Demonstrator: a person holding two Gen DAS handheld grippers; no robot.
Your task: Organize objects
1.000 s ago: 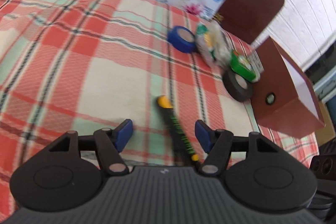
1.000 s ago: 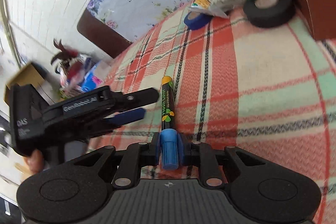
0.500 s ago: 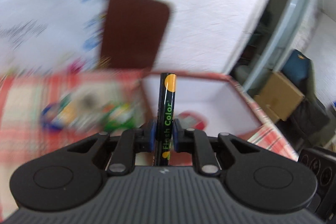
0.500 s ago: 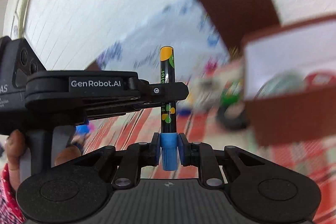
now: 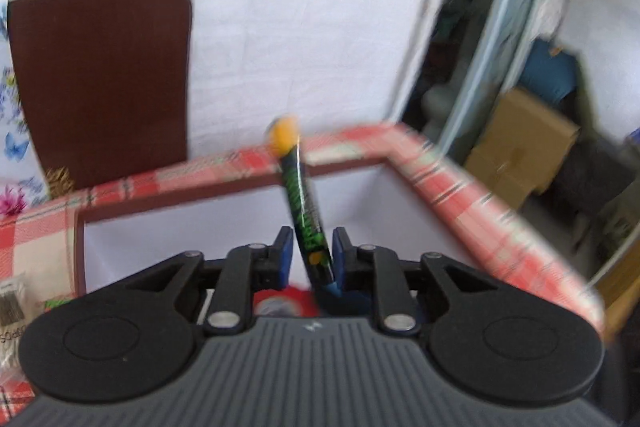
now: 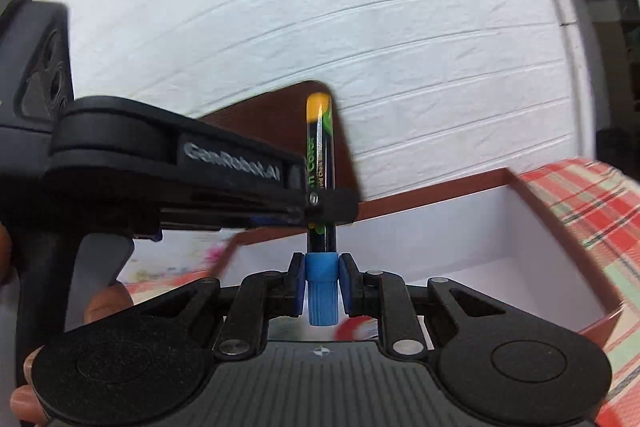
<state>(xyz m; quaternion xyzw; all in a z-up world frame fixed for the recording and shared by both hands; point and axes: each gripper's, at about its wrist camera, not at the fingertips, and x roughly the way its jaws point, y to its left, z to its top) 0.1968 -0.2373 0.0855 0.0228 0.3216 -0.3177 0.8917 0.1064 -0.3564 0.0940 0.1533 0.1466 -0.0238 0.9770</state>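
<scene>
A black chalk marker (image 6: pixel 320 163) with an orange end and a blue cap stands upright above the brown box (image 6: pixel 520 227) with white inside. My right gripper (image 6: pixel 320 287) is shut on its blue cap. My left gripper (image 5: pixel 310 259) has its jaws parted around the marker (image 5: pixel 302 207), which leans against the right pad; the gripper also shows from the side in the right wrist view (image 6: pixel 304 203). A red tape roll (image 5: pixel 280 301) lies inside the box (image 5: pixel 224 203).
The box sits on a red plaid tablecloth (image 5: pixel 460 179) near the table's corner. A brown chair back (image 5: pixel 100 79) stands behind against the white wall. Packets (image 5: pixel 12 303) lie left of the box. Cardboard boxes (image 5: pixel 516 143) are on the floor to the right.
Both grippers carried the marker up from the cloth to above the box. In the last half second the left jaws parted and the marker tilted between them.
</scene>
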